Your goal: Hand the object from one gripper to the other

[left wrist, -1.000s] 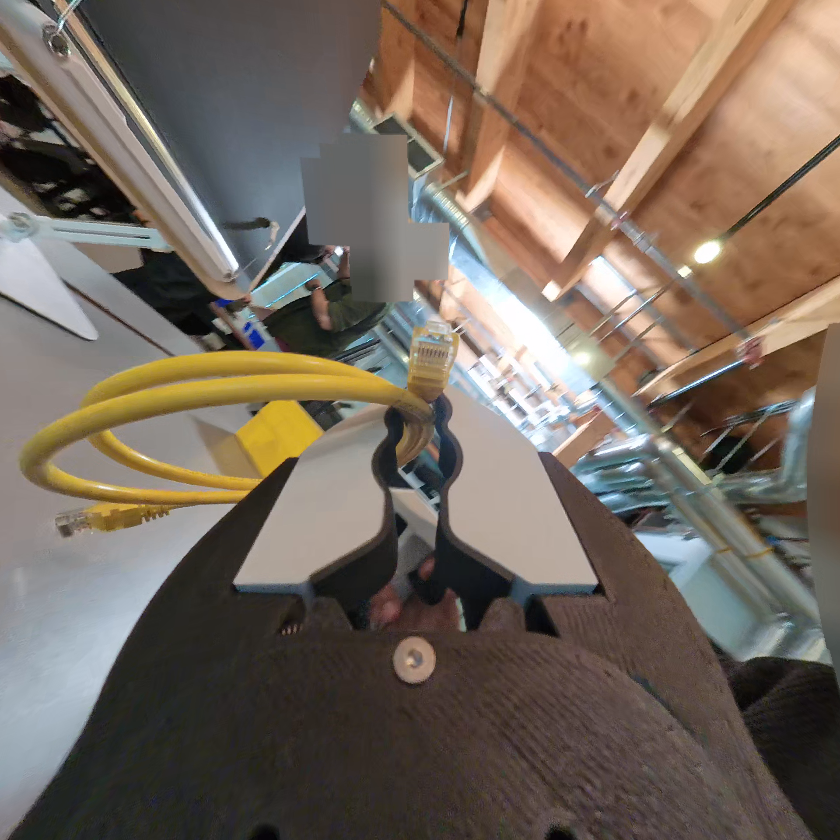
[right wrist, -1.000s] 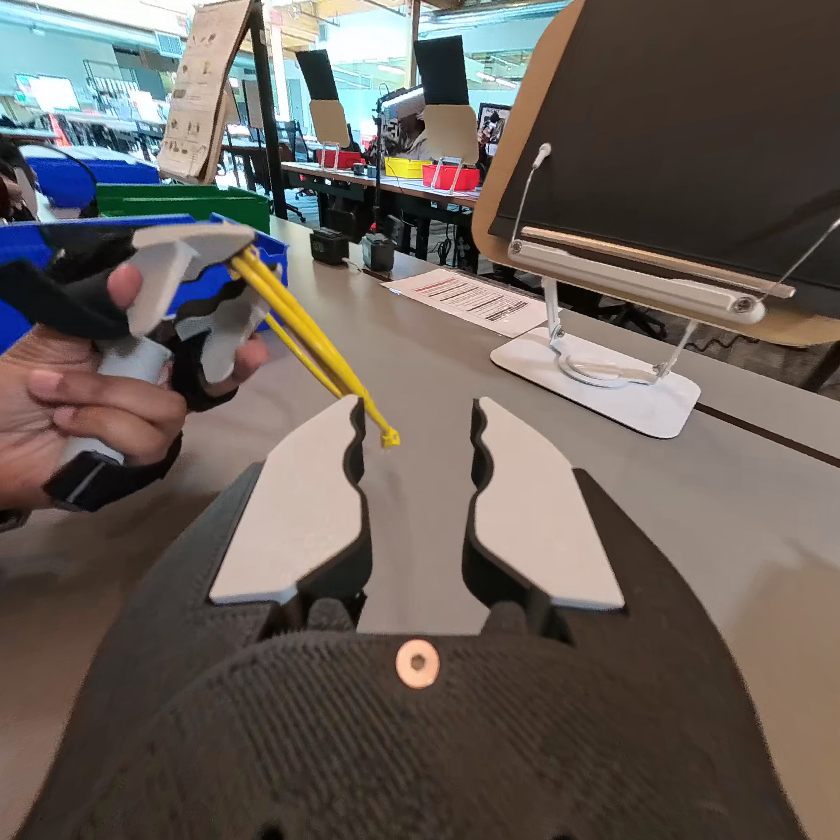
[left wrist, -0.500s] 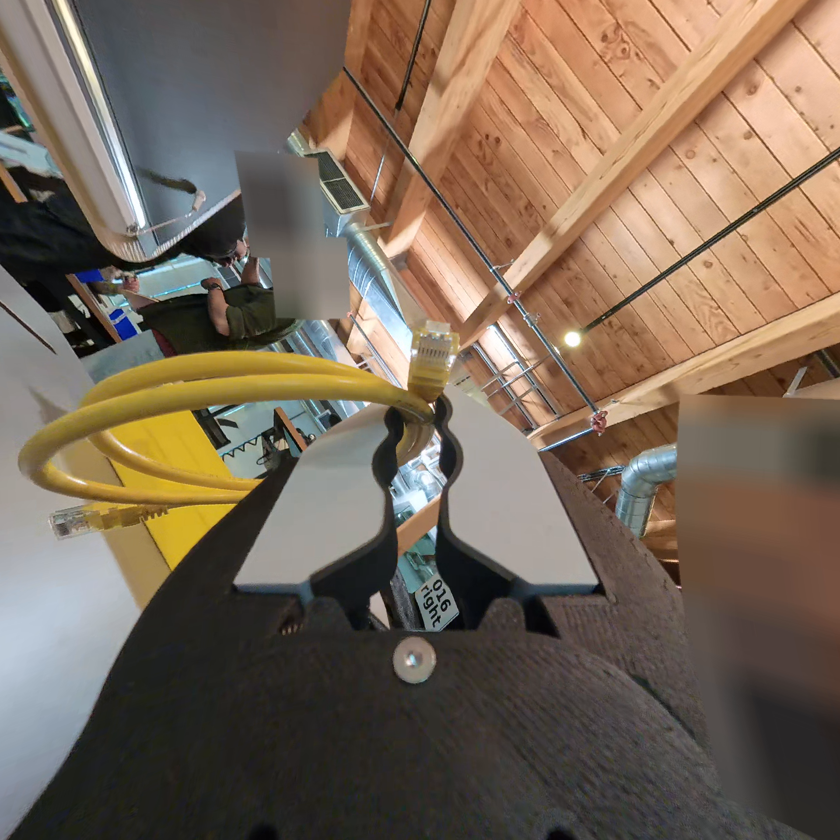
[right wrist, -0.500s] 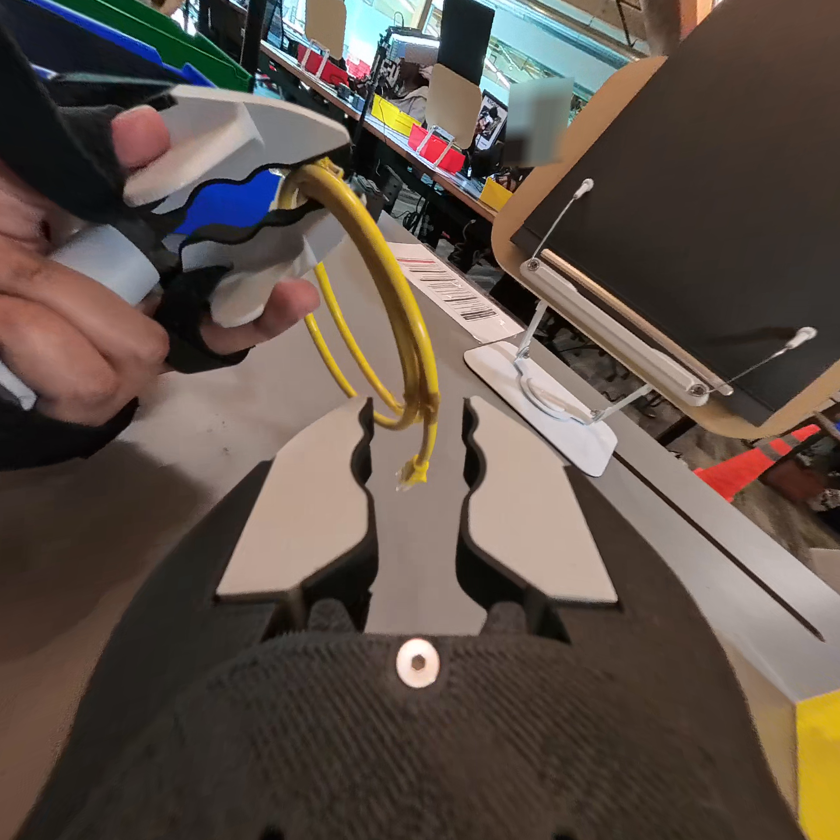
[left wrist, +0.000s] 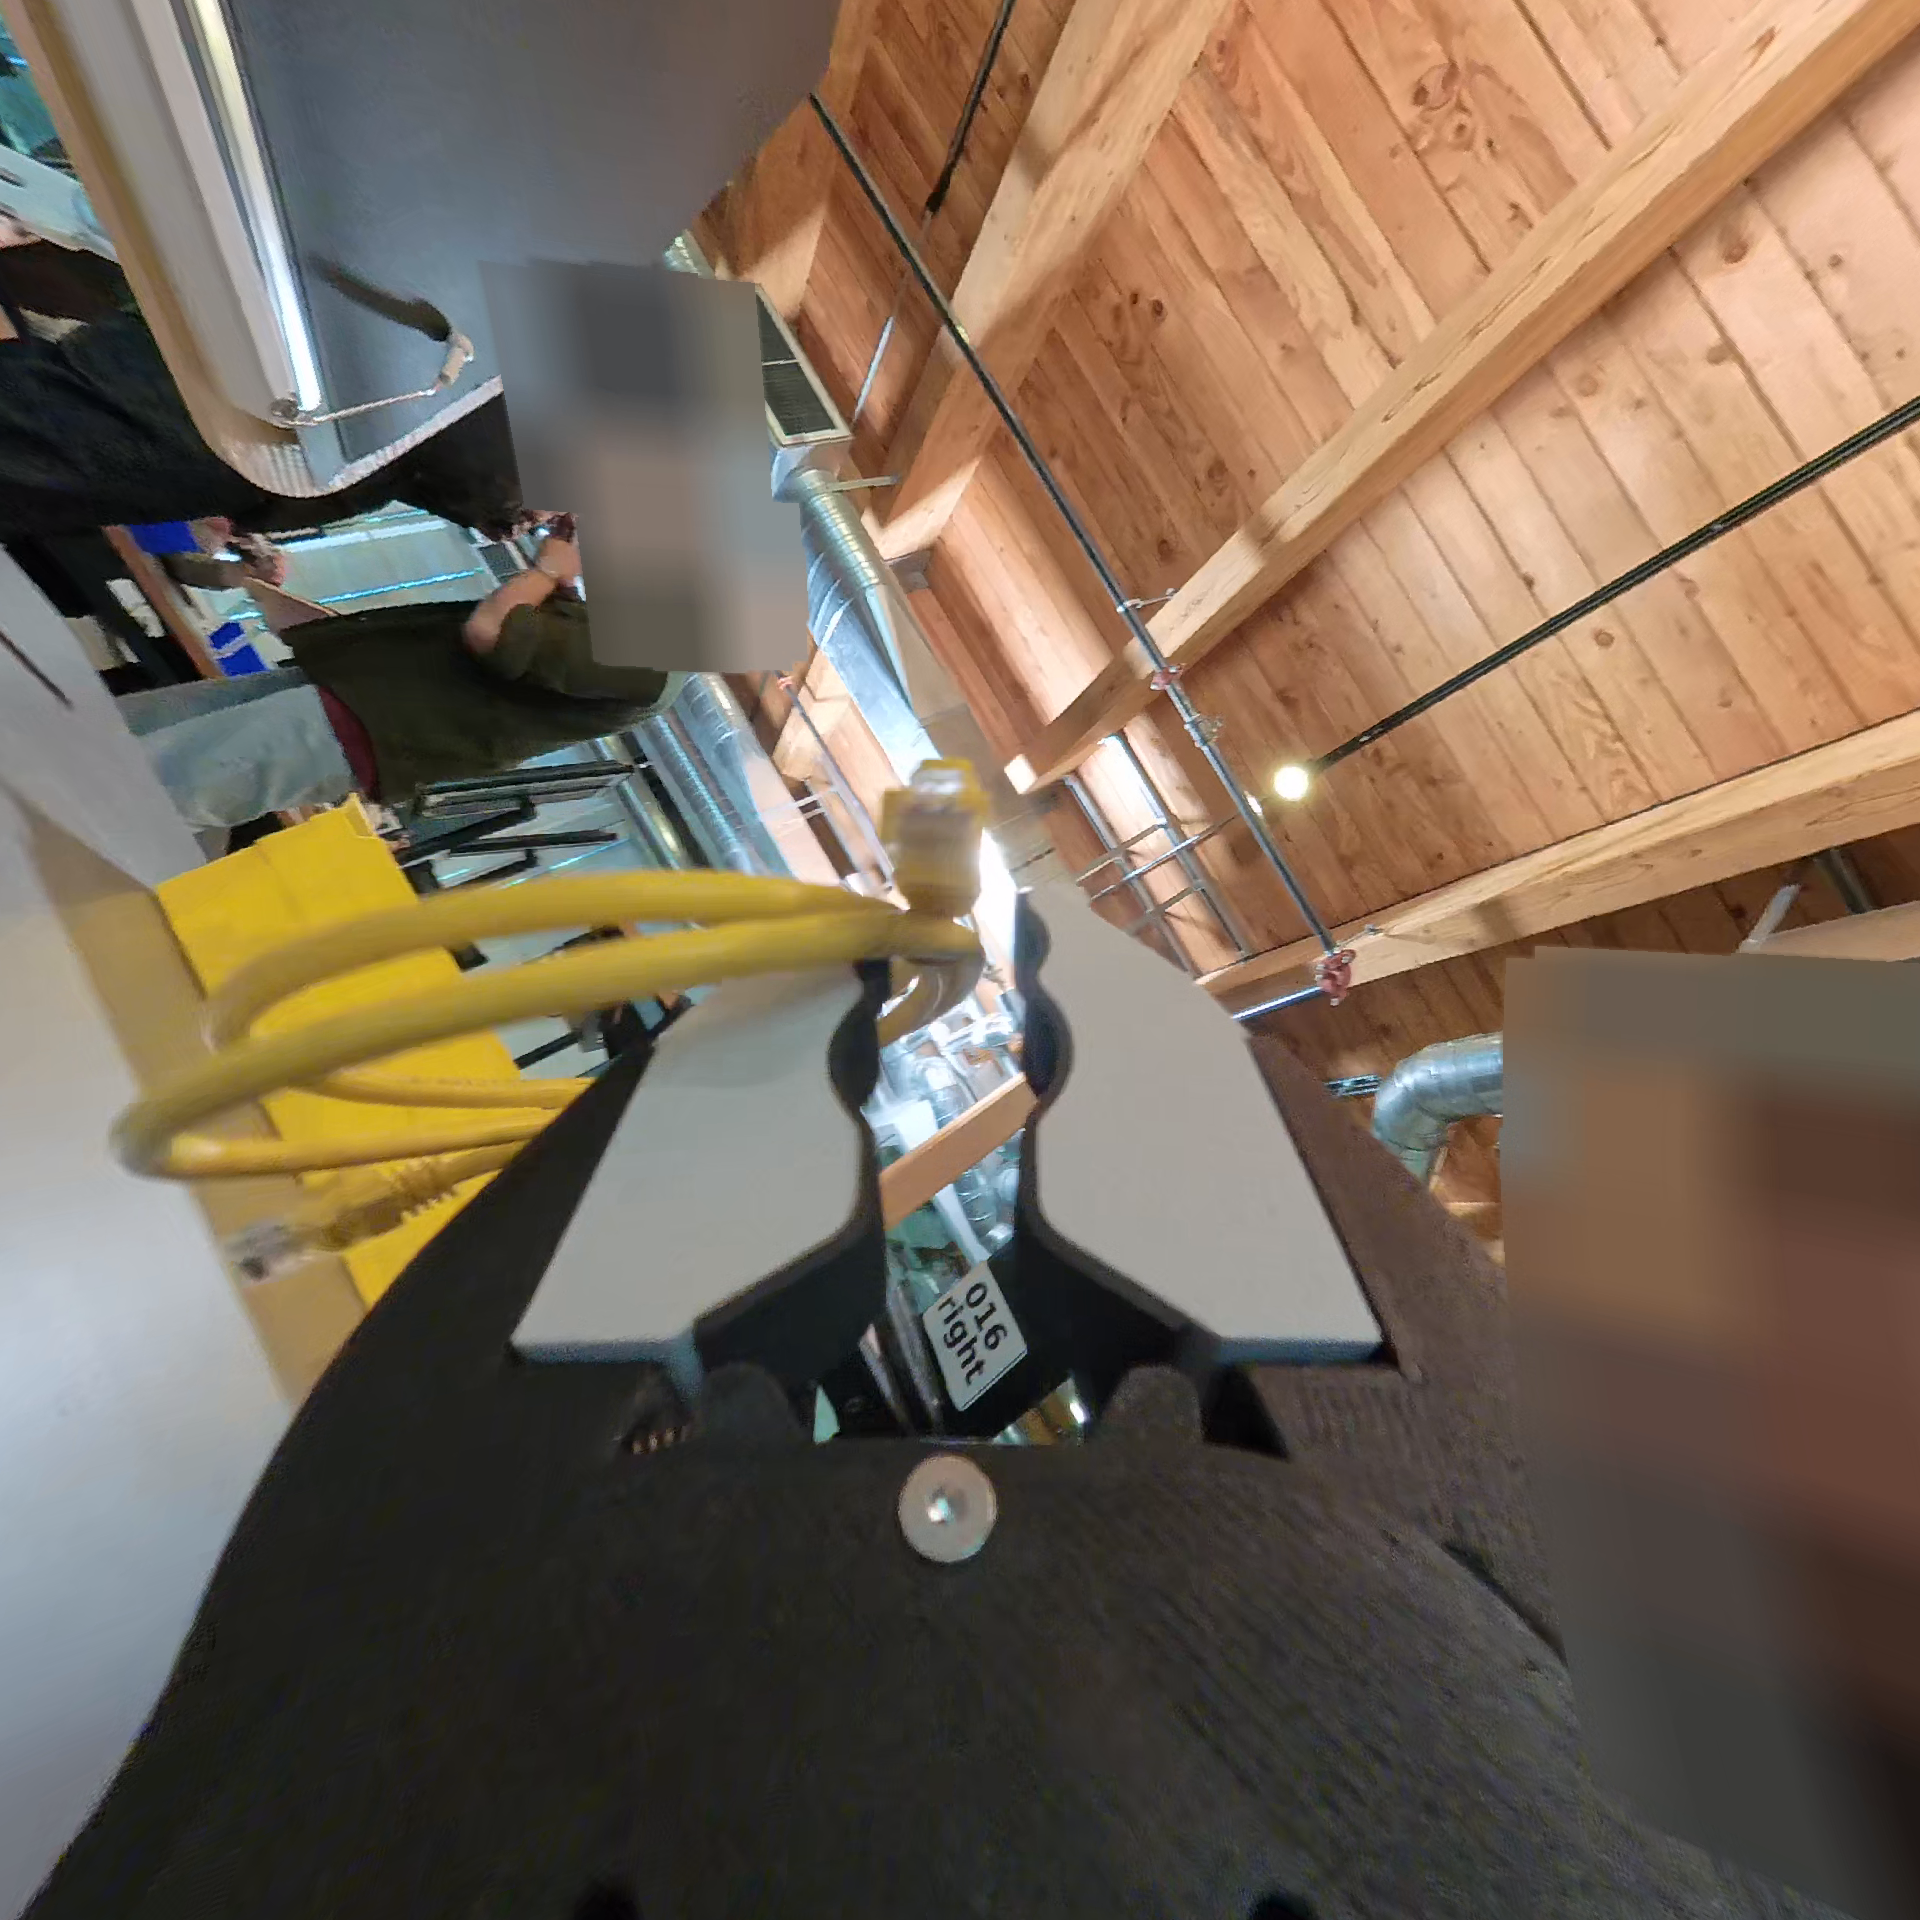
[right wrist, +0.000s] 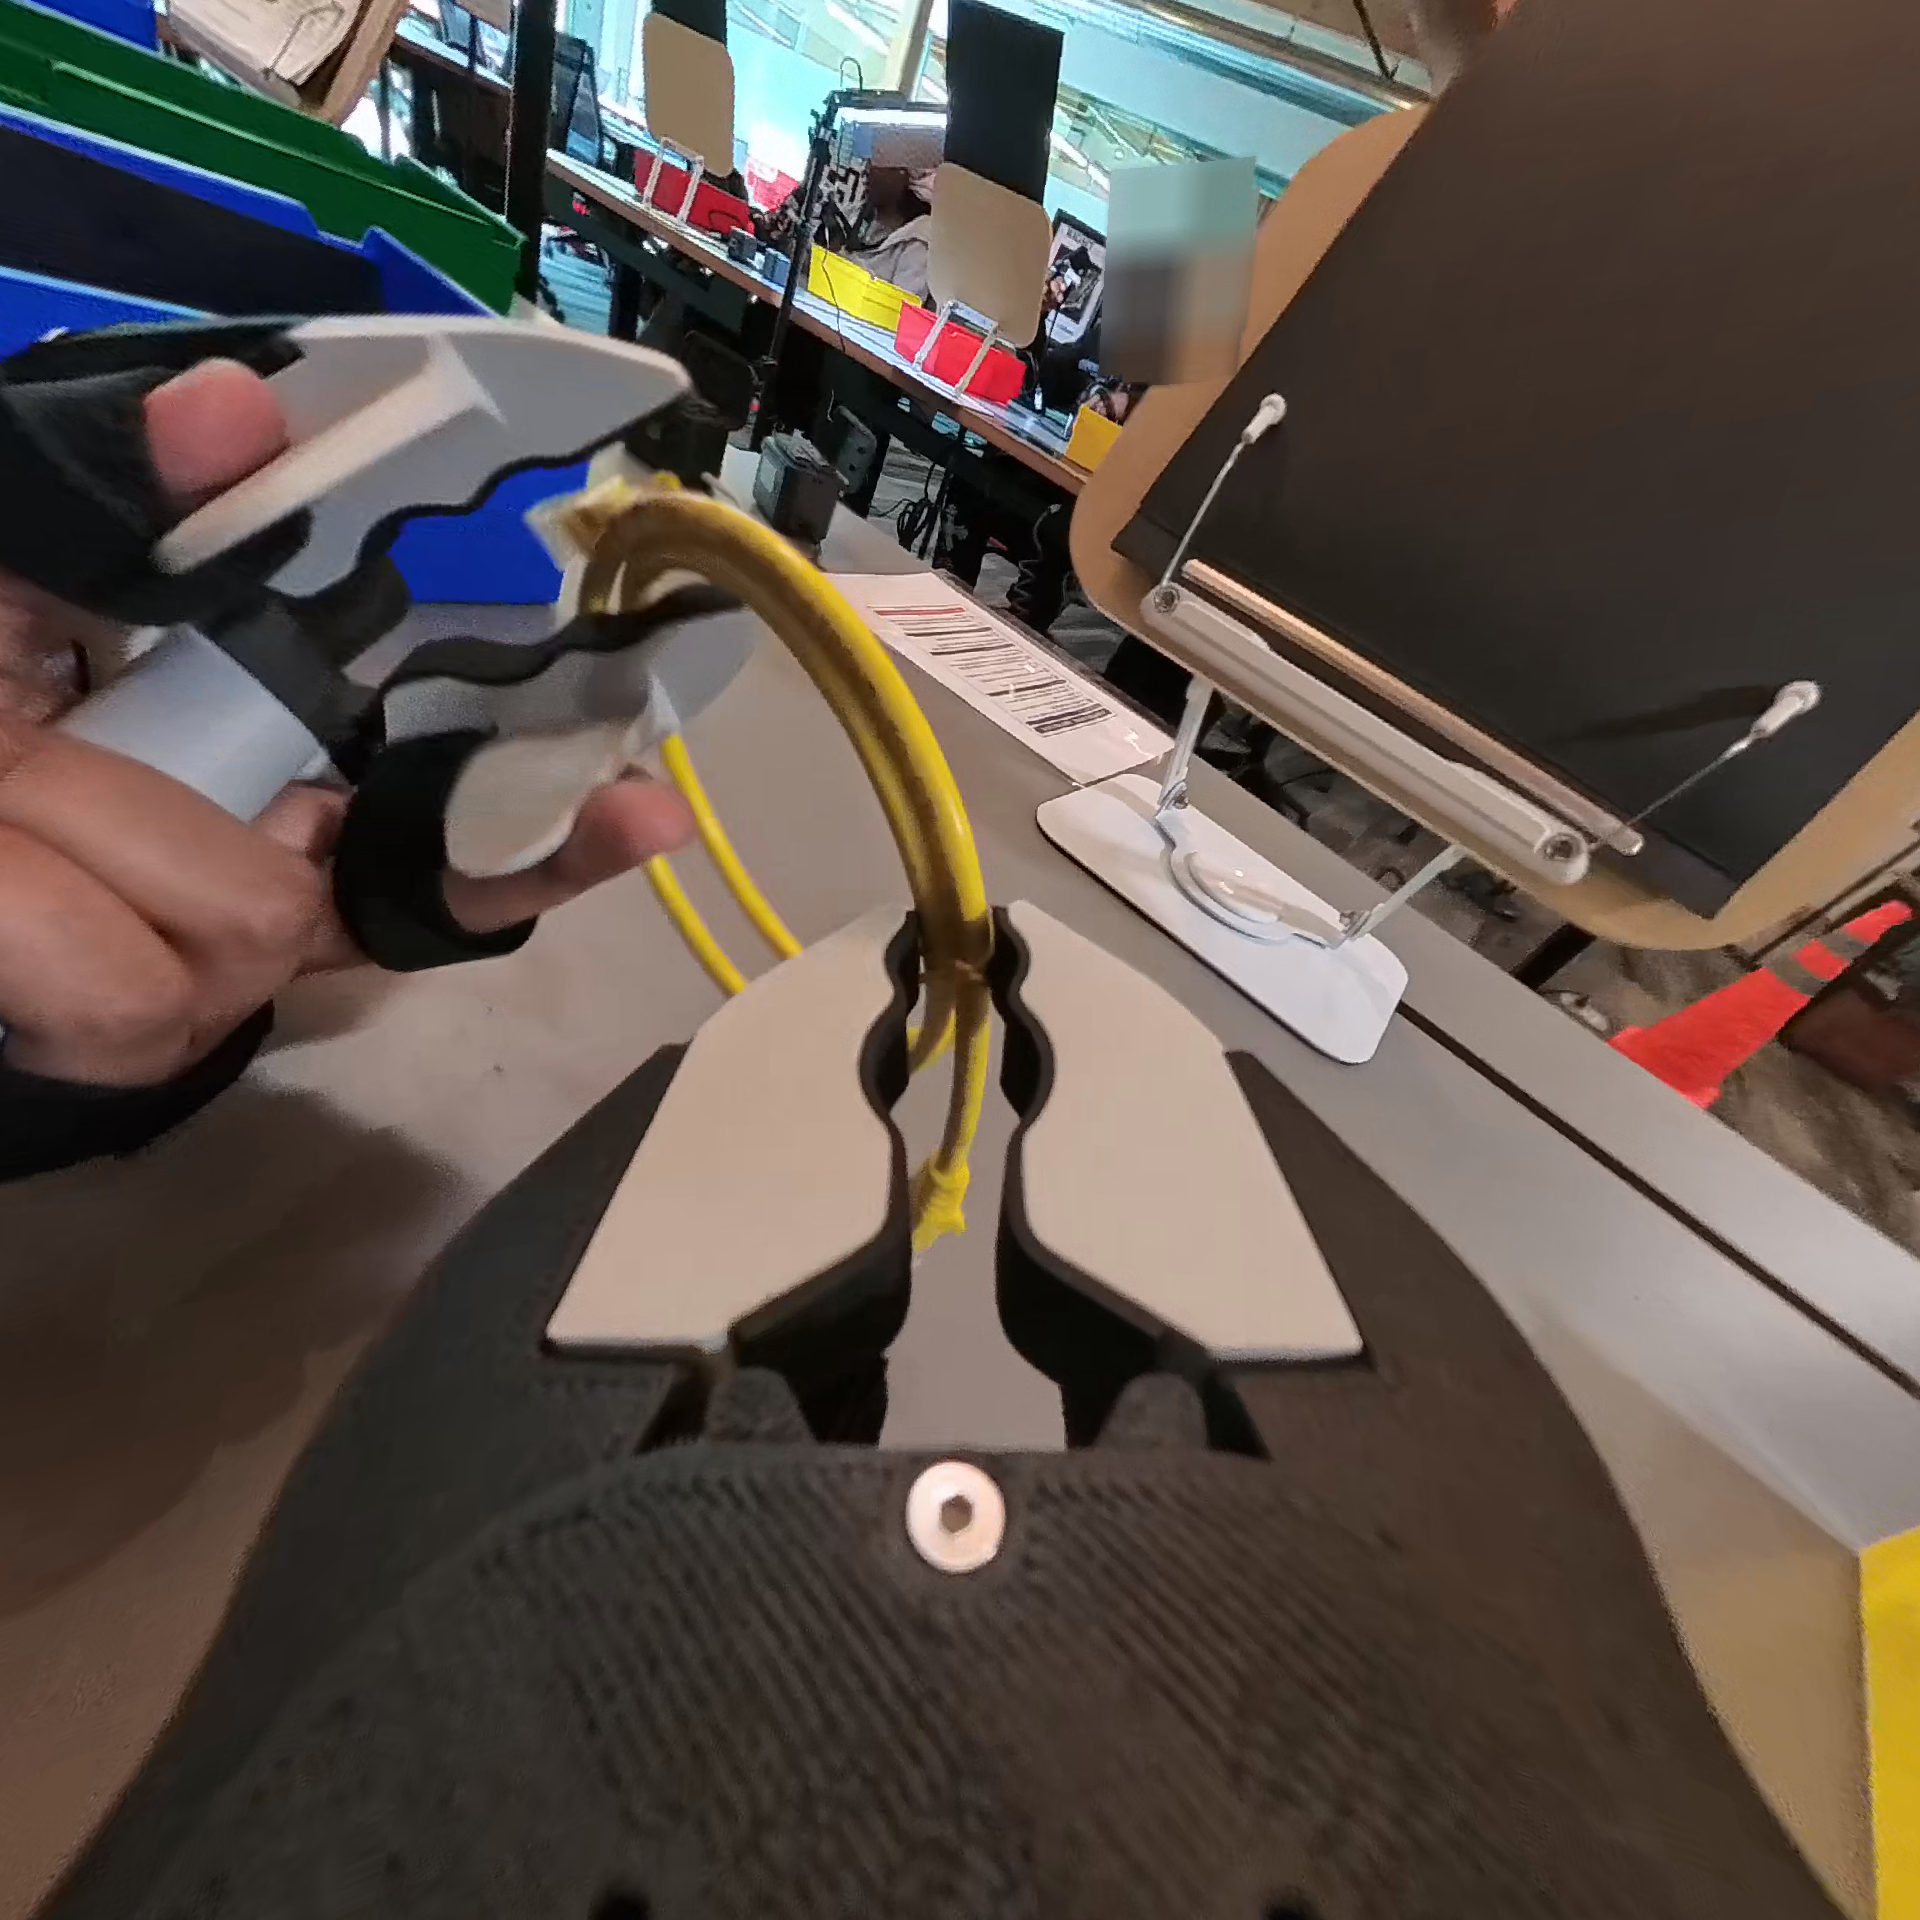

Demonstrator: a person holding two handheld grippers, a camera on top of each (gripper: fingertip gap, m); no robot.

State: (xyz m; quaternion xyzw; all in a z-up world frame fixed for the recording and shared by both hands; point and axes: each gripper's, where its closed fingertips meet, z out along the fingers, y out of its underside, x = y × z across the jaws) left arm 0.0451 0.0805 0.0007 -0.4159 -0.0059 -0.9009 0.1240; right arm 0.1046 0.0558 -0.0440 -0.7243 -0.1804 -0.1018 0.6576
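A coiled yellow network cable hangs in the air above the grey table. My right gripper is shut on the coil's near side, and one plug end hangs between its fingers. My left gripper, held in a hand at the left, has its jaws apart around the coil's far side. In the left wrist view, the cable lies against the left fingertip of the left gripper, with a gap to the other finger. A plug sticks up beyond the tips.
A document stand with a black board and white base stands at the right. A printed sheet lies behind the cable. Blue and green bins stand at the left. An orange cone is on the floor. Spacing between my two grippers at the tips: around 8 centimeters.
My right gripper has moved up to the coil and shut on it. My left gripper's jaws have spread apart, letting go of the cable.
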